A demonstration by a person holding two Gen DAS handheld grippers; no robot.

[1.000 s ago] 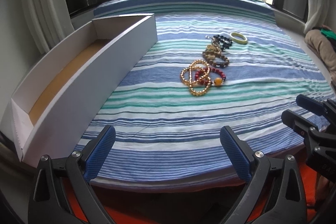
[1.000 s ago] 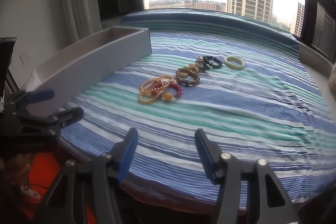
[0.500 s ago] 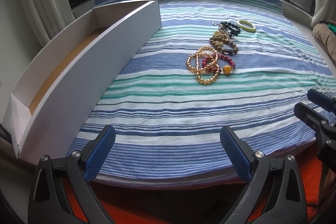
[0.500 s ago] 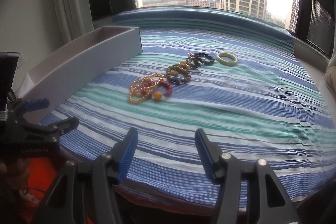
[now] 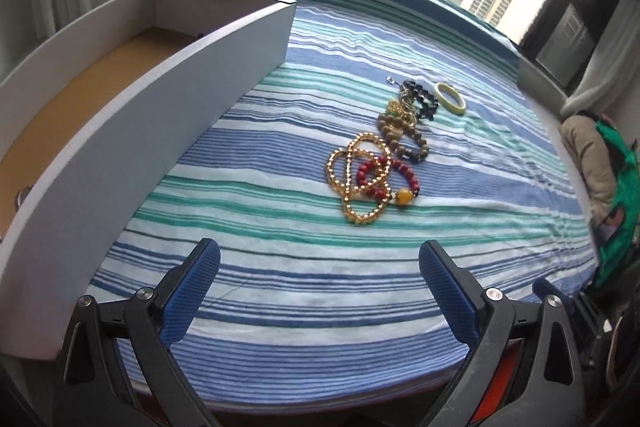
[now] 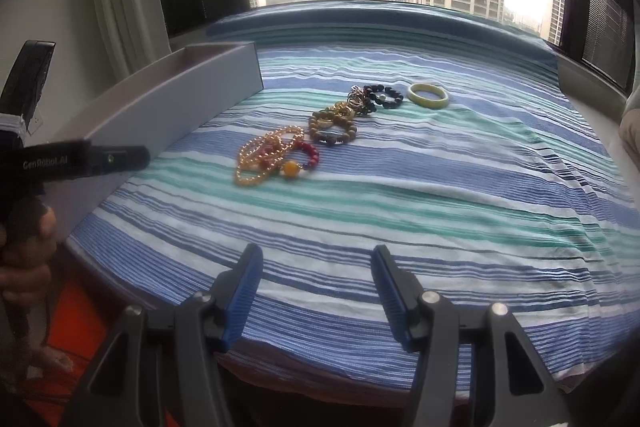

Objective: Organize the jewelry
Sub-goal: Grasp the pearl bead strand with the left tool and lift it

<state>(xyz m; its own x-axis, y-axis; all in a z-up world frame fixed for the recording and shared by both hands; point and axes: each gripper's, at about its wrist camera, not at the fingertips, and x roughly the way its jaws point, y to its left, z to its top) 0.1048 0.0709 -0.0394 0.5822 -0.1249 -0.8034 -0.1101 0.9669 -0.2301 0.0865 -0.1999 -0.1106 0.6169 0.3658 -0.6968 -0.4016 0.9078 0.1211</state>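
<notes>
Left wrist: box (image 5: 132, 131) nearly bare; both grippers (image 5: 319, 287) (image 6: 316, 279) spread, holding nothing.

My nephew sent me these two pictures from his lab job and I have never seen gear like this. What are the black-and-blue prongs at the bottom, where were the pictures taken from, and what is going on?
There is no robot arm here: a person holds a two-finger claw in each hand. Each claw carries a wide-angle camera looking forward along its fingers, so one picture comes from the left claw and the other from the right claw. Both claws are open and hold nothing.

They hover over a striped bedspread by a window. On it lies a row of jewelry: a gold bead bracelet tangled with a red bead bracelet, a brown bead bracelet, a black bead bracelet, and a pale green bangle at the far end. To the left stands a long white box, open on top.
</notes>
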